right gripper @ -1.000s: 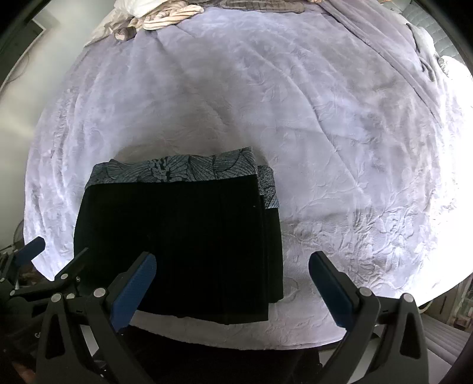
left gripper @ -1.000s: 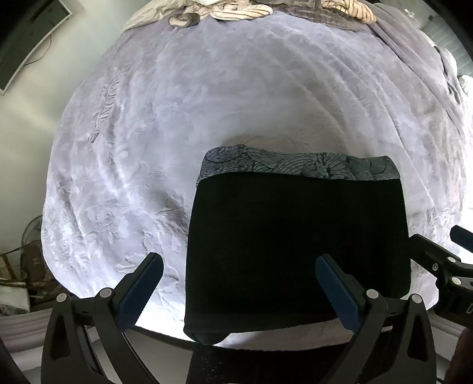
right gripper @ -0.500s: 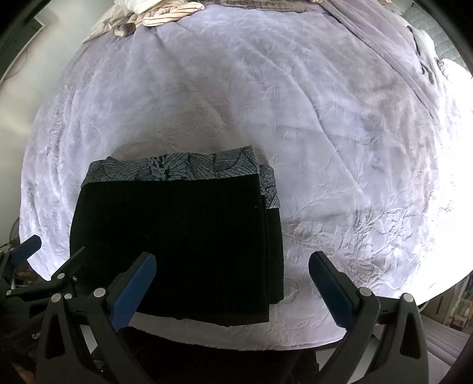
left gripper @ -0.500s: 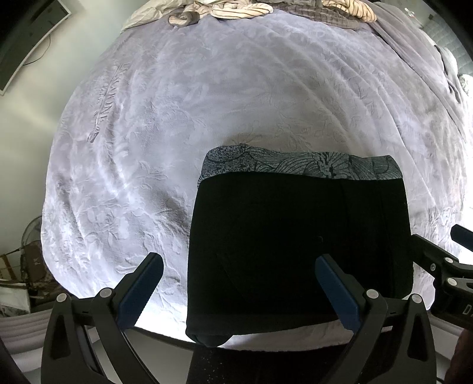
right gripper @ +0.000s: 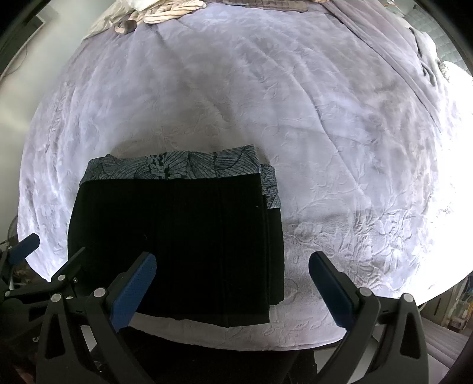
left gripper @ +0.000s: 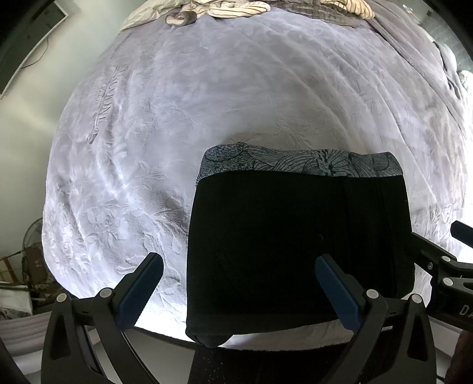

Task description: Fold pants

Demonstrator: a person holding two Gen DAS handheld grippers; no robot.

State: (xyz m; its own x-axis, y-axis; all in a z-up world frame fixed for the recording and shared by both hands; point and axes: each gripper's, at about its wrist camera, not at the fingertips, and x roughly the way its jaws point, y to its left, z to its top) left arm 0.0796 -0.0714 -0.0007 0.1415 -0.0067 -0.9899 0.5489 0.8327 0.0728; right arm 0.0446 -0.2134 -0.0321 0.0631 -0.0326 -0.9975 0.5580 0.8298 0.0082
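The black pants (left gripper: 298, 245) lie folded into a rectangle near the bed's front edge, with a grey leaf-patterned band along the far side. They also show in the right wrist view (right gripper: 177, 236). My left gripper (left gripper: 239, 292) is open and empty, held above the pants' near left part. My right gripper (right gripper: 233, 289) is open and empty, above the pants' near right corner. Each gripper shows at the edge of the other's view; neither touches the cloth.
The pants rest on a pale lavender embossed bedspread (left gripper: 236, 103). Crumpled striped bedding (left gripper: 236, 7) lies at the far end. A grey blanket (right gripper: 399, 59) runs along the right side. A fan and clutter (left gripper: 26, 265) stand left of the bed.
Both grippers have drawn back slightly toward the near edge, staying open. The pants have not moved.
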